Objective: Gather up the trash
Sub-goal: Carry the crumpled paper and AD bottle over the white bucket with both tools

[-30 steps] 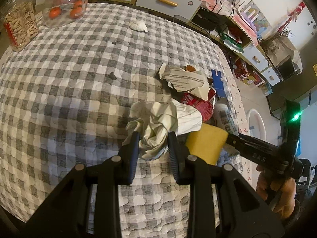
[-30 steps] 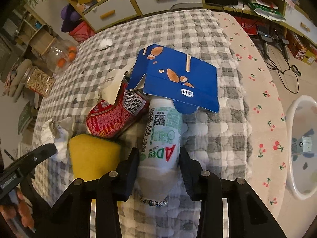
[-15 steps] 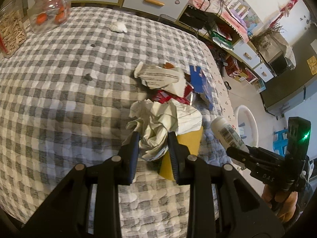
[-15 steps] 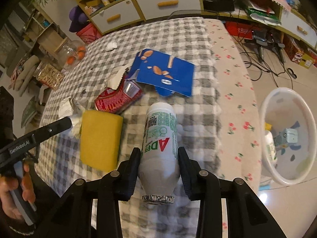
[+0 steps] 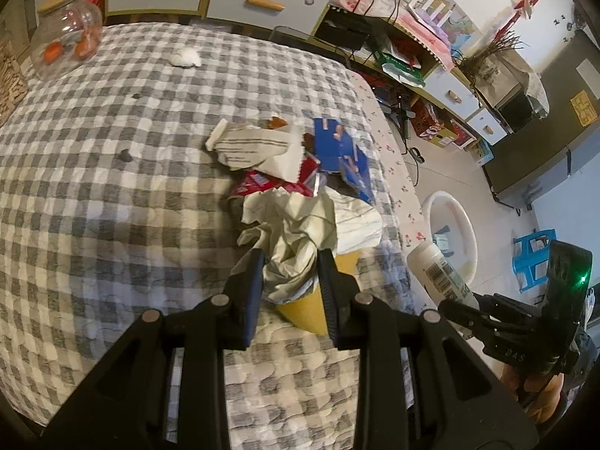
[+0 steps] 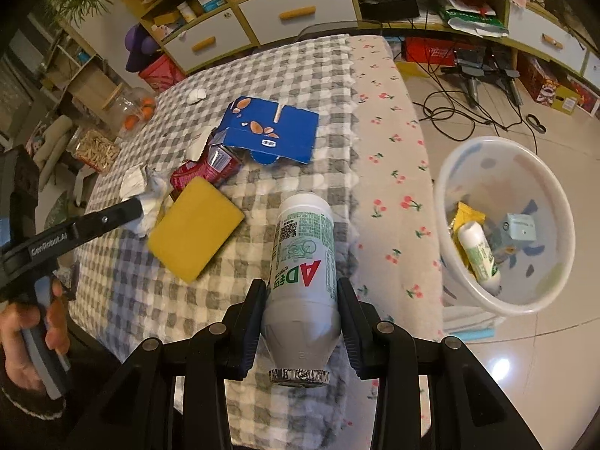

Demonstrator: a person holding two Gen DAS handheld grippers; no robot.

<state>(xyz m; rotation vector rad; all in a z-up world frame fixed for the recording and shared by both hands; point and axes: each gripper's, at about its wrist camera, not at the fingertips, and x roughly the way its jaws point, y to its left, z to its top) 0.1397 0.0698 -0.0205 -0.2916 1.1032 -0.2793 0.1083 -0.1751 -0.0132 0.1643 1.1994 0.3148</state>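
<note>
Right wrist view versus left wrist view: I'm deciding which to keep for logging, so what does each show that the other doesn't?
Only the right wrist view shows what lies inside the white bin: another small bottle and wrappers. Only the left wrist view shows the crumpled paper pinched in the left hand-held gripper close up. Both show the white bottle held by the right hand-held gripper, the yellow sponge, the blue carton and the checked tablecloth.

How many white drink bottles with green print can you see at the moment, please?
2: one bottle clamped in the right gripper; another bottle lying inside the white bin. More could be buried there.
</note>
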